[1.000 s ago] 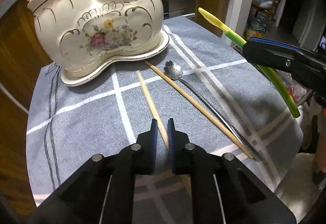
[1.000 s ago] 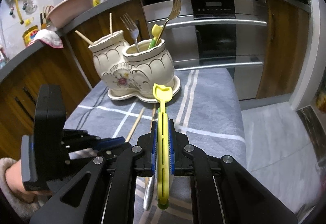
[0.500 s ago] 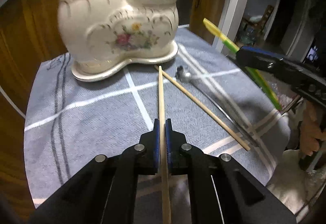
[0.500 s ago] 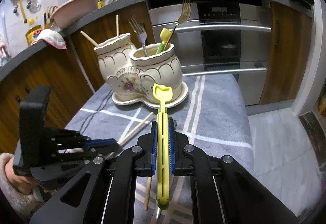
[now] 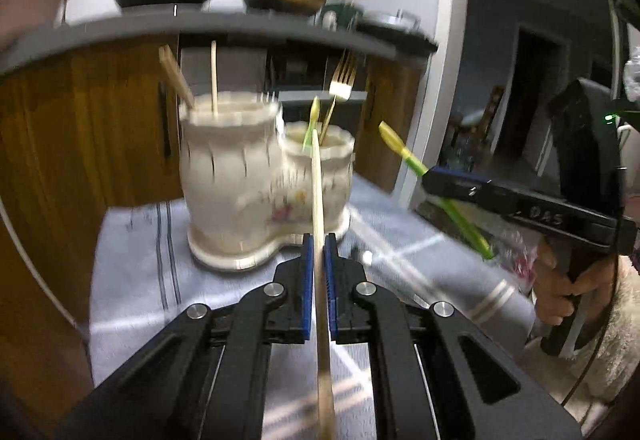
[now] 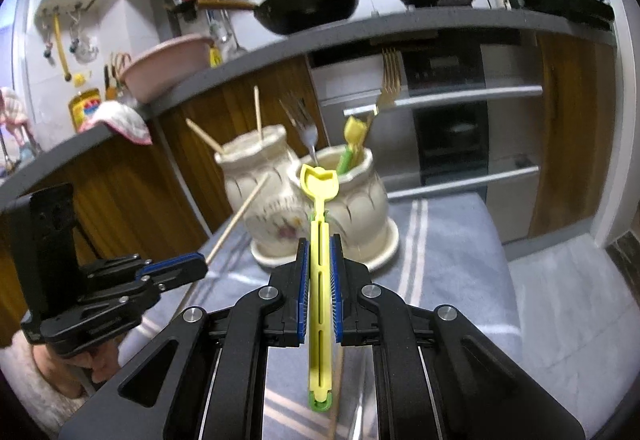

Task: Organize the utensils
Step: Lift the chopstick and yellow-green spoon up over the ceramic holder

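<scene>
Your left gripper (image 5: 319,260) clamps the pale wooden chopstick (image 5: 316,180), tip aimed mid-frame at the cream floral two-pot ceramic holder (image 5: 256,184), while your right gripper (image 6: 319,272) pinches the yellow-green plastic spoon (image 6: 319,280), both raised, likely for dropping in.

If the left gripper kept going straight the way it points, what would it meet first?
Probably the cream floral two-pot ceramic holder: the wooden chopstick clamped in the left gripper points at its smaller right pot, and its tip would likely arrive first. Blur leaves depth uncertain.
</scene>
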Demonstrator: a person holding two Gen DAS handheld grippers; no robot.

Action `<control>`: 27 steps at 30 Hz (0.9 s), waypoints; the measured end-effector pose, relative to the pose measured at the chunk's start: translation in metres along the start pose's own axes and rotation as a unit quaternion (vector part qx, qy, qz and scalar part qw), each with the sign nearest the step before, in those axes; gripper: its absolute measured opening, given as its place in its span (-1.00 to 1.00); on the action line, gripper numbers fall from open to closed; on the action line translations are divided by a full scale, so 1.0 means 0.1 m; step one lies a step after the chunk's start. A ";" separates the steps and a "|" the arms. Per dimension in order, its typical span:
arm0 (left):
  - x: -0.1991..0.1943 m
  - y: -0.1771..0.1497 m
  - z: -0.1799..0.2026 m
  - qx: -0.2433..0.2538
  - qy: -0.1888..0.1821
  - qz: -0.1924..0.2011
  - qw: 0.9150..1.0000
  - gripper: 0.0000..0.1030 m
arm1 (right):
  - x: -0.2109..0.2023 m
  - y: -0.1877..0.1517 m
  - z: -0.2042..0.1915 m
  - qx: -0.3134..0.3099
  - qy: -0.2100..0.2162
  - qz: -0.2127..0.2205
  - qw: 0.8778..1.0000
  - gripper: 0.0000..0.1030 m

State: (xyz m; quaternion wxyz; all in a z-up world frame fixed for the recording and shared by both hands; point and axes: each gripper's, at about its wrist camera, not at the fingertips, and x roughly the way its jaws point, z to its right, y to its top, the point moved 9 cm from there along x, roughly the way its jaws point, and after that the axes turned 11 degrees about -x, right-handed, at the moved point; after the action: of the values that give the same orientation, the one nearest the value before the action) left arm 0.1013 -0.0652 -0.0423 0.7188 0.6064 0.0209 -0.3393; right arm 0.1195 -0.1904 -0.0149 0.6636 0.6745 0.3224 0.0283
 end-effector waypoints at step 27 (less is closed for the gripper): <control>0.34 1.70 -0.27 -0.070 -0.043 0.212 0.974 -0.89 | 0.69 1.04 0.27 0.029 0.033 0.139 0.989 -0.79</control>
State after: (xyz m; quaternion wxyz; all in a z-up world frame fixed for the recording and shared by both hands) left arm 0.2246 -0.0508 0.0813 0.8151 0.5303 -0.1159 -0.2024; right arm 0.2282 -0.1725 0.0495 0.6222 0.7306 0.2475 0.1332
